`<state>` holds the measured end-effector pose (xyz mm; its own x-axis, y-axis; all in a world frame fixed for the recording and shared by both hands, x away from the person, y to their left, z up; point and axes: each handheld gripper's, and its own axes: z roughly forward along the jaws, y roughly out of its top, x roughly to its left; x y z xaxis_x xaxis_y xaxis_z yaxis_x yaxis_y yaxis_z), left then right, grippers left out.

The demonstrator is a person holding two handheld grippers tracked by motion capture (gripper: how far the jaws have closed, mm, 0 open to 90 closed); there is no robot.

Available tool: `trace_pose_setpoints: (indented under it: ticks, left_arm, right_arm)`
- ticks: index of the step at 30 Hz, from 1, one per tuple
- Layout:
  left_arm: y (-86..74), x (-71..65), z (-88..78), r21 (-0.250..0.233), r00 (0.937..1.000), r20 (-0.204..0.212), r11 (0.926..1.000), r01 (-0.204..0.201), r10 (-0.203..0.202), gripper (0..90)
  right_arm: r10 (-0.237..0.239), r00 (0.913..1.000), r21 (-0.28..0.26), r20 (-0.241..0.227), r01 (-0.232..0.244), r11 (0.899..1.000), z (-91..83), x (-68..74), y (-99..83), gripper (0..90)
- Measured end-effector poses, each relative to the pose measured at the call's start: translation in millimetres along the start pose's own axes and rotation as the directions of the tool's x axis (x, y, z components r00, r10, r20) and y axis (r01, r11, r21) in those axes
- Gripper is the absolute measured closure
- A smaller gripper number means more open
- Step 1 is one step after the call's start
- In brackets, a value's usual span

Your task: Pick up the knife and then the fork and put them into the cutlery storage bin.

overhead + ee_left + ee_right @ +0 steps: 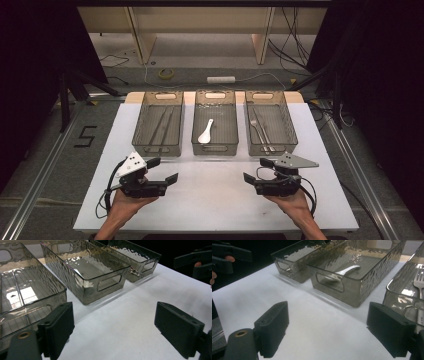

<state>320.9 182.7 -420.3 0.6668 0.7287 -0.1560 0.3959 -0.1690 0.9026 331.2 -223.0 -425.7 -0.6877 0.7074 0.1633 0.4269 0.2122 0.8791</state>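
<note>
Three smoky clear bins stand in a row on the white table [210, 200]. The left bin [157, 149] holds thin metal sticks [162, 125]. In the middle bin [215, 148] lies a white spoon [205, 131], and the right bin [272, 147] holds a fork and another utensil [260, 129]. My left gripper [163, 170] [117, 327] is open over bare table in front of the left bin. My right gripper [256, 170] [328, 330] is open in front of the right bin. The spoon [344, 271] and fork [419, 281] show in the right gripper view.
Bare white table lies between the two grippers and in front of the bins. Beyond the table's far edge are the floor, cables, a tape roll [166, 73] and a power strip [221, 79]. Metal rails run along both sides.
</note>
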Motion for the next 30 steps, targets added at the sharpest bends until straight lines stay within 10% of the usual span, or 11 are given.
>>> trace_pose_setpoints:
  ticks: [30]
  left_arm:
    - [-0.6,-1.5,2.3,0.02,0.9998,0.019,0.9998,-0.004,0.004,15.5]
  right_arm:
    - [-0.015,0.9985,0.006,0.052,0.015,1.0,-10.9,2.5,-15.9,18.6]
